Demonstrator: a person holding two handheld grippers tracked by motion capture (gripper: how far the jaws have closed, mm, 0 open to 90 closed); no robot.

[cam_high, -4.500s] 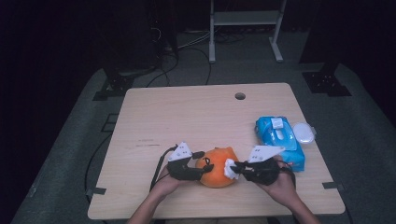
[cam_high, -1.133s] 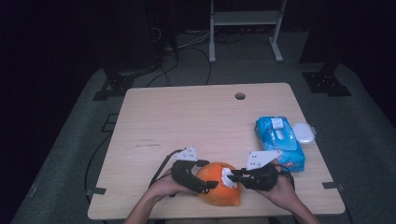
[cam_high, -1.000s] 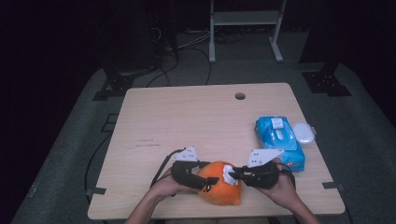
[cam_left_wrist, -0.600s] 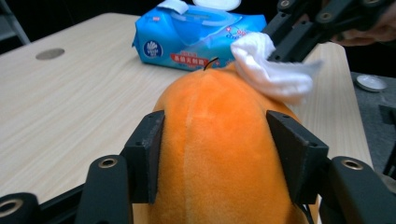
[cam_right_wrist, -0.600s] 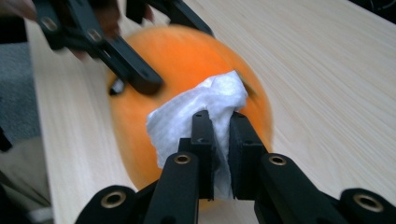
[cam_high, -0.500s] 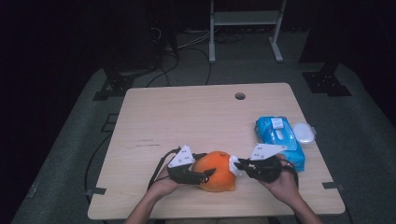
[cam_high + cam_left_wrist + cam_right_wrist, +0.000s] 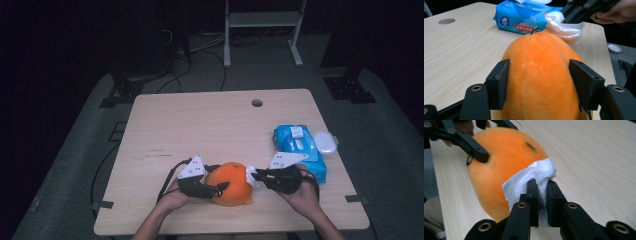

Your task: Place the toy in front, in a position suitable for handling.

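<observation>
An orange plush toy (image 7: 231, 184) is lying at the near edge of the wooden table (image 7: 210, 125), between the person's two hands, with a short dark stem (image 7: 534, 30) sticking out of its far end in the left gripper view. The left gripper (image 7: 541, 82) is straddling the toy: its jaws are standing on either side of the plush body and have just been opening a little, with the toy between them, and whether the pads are pressing into the plush cannot be told. The right gripper (image 7: 543, 195) is pinching a folded white wipe (image 7: 529, 183) between nearly closed jaws and is holding it against the stem end of the toy. Compared with a second ago, the toy is lying slightly farther from the table's edge and more on its side, and the wipe is touching its right end rather than its top. Just beside the right hand (image 7: 300, 192), a blue pack of wipes (image 7: 299, 150) is lying with its flap lifted; its red label is carrying white characters too small to read beside a round white shell logo. A round white lid (image 7: 325, 141) is sitting against the pack's right side.
</observation>
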